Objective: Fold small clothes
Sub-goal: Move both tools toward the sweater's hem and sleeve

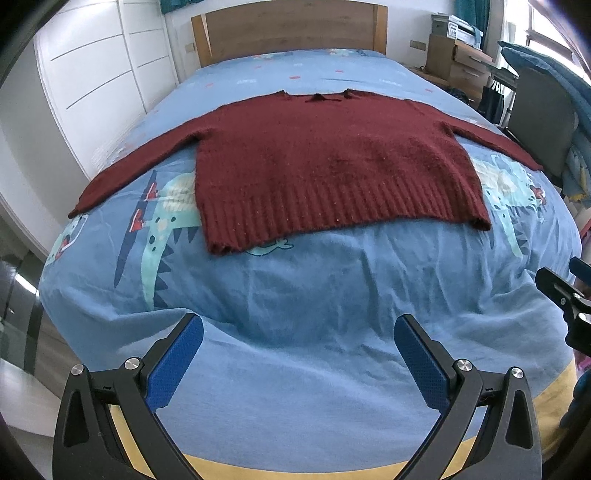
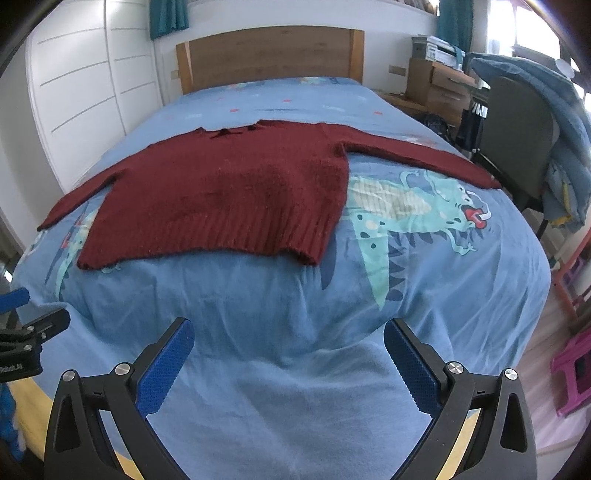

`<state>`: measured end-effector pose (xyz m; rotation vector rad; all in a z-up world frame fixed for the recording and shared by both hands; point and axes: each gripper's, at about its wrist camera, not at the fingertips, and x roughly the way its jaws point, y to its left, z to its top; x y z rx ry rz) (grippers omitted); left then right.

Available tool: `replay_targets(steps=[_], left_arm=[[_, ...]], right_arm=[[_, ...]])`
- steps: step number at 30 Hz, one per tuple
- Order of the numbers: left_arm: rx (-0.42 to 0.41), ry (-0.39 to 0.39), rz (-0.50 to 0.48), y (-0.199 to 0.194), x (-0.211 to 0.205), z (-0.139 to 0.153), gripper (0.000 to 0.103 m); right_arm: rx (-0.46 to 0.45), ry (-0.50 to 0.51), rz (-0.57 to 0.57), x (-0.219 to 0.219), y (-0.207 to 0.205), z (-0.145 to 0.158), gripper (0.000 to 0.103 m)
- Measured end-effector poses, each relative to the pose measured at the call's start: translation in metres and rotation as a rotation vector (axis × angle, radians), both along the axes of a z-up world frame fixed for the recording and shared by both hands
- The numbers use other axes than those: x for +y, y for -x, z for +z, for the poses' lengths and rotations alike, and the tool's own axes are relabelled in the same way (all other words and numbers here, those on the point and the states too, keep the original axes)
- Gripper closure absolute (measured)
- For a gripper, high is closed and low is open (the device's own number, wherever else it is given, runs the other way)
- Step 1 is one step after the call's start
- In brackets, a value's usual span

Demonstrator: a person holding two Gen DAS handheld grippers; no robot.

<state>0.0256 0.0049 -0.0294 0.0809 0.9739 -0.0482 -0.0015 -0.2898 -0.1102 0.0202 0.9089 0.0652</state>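
Note:
A dark red knitted sweater (image 1: 332,162) lies flat on the blue dinosaur-print bed cover (image 1: 295,295), both sleeves spread out sideways, ribbed hem toward me. It also shows in the right wrist view (image 2: 221,199). My left gripper (image 1: 298,332) is open and empty, over the near part of the bed, well short of the hem. My right gripper (image 2: 288,332) is open and empty too, at the same distance, to the right of the left one. The right gripper's body shows at the edge of the left wrist view (image 1: 565,295).
A wooden headboard (image 1: 288,29) stands at the far end. White wardrobe doors (image 1: 92,74) line the left side. A chair draped with a blue blanket (image 2: 535,122) and a wooden desk (image 2: 436,85) stand right of the bed. A pink stool (image 2: 572,369) is on the floor.

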Motion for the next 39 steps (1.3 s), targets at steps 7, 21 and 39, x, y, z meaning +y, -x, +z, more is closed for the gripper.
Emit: replay_targets(steps=[7, 21, 39], left_arm=[[0.027, 0.019, 0.005, -0.004, 0.004, -0.005, 0.001], [0.045, -0.013, 0.044, -0.010, 0.011, -0.009, 0.001], [0.046, -0.099, 0.142, -0.037, 0.016, -0.004, 0.001]], right_arm=[[0.011, 0.013, 0.009, 0.002, -0.004, 0.001, 0.001], [0.051, 0.019, 0.036, 0.009, -0.014, -0.009, 0.001], [0.064, 0.032, 0.021, -0.013, -0.058, -0.004, 0.001]])
